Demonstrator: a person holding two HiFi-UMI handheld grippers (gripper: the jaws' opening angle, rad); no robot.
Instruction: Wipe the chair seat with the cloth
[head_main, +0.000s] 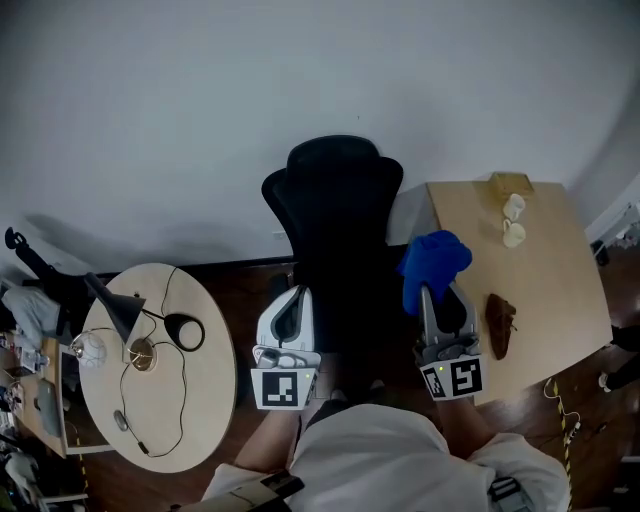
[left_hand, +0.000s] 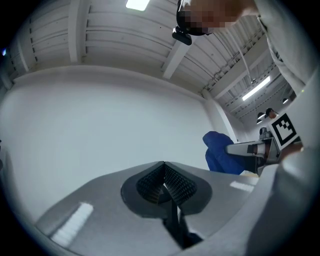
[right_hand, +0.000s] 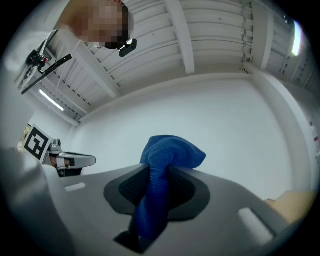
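A black office chair (head_main: 335, 215) stands against the white wall, its seat hidden under both grippers and my body. My right gripper (head_main: 436, 290) is shut on a blue cloth (head_main: 432, 264), which bunches above its tips; in the right gripper view the cloth (right_hand: 162, 172) is pinched between the jaws and points up toward the ceiling. My left gripper (head_main: 291, 300) is shut with nothing in it, its ridged pads (left_hand: 172, 184) pressed together. From the left gripper view the blue cloth (left_hand: 220, 152) and the right gripper show at the right.
A wooden table (head_main: 525, 280) at the right carries two small pale objects (head_main: 513, 220) and a brown item (head_main: 499, 324). A round table (head_main: 205, 400) at the left holds a lamp (head_main: 118, 310), cables and a black disc (head_main: 185, 331). Dark floor lies between them.
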